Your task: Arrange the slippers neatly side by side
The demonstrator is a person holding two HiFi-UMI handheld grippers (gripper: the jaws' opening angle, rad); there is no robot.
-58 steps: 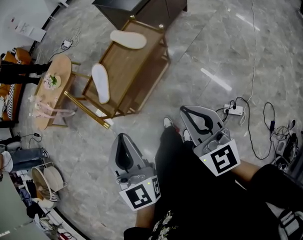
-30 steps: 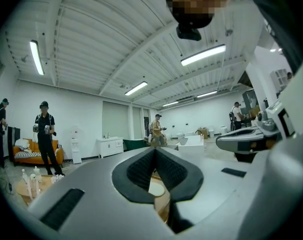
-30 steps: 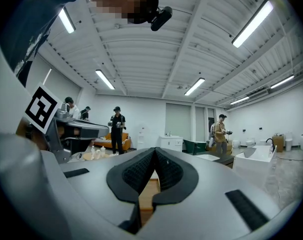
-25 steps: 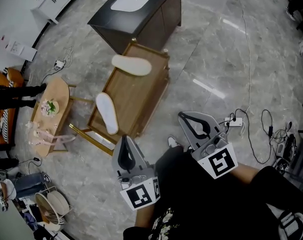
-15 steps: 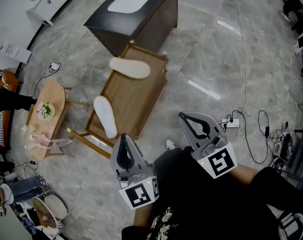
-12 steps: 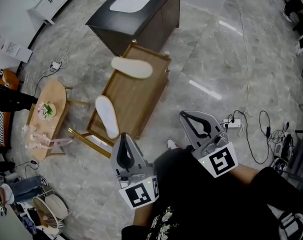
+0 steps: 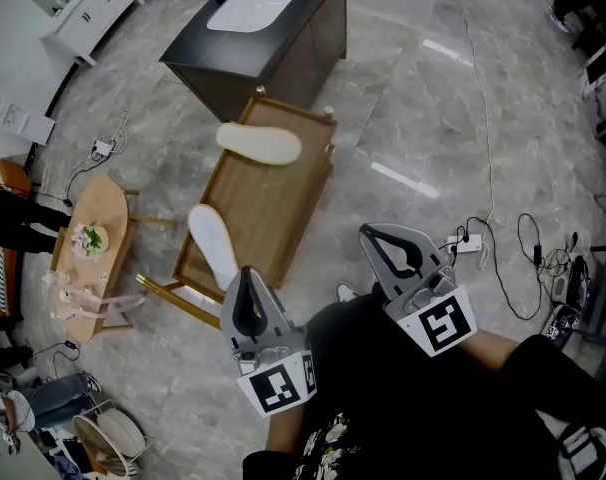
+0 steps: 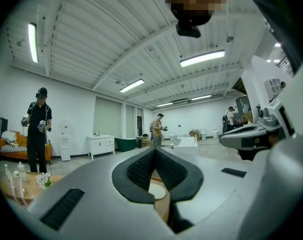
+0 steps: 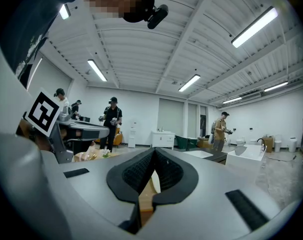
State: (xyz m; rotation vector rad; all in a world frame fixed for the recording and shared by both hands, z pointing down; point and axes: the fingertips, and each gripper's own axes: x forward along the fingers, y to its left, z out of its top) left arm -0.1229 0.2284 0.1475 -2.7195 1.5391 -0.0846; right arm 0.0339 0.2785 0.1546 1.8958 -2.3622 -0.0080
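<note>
Two pale slippers lie on a low wooden table [image 7: 273,203]: a cream one [image 7: 259,145] across its far end and a white one [image 7: 212,245] along its near left edge, set at an angle to each other. My left gripper [image 7: 245,272] hovers just short of the table's near corner, shut and empty. My right gripper [image 7: 367,231] hangs over the floor to the table's right, also shut with nothing in it. In the left gripper view, a slipper [image 8: 156,190] and wood show below the shut left gripper [image 8: 154,150]. The right gripper [image 9: 154,149] shows the same.
A dark cabinet with a white basin [image 7: 258,28] stands beyond the table. An oval side table with flowers [image 7: 88,248] is at the left. Cables and a power strip [image 7: 473,243] lie on the marble floor at the right. People stand far off in both gripper views.
The view has drifted forward, so the table and slippers sit a little lower and nearer to my left gripper. Both grippers stay shut and in the same pose.
</note>
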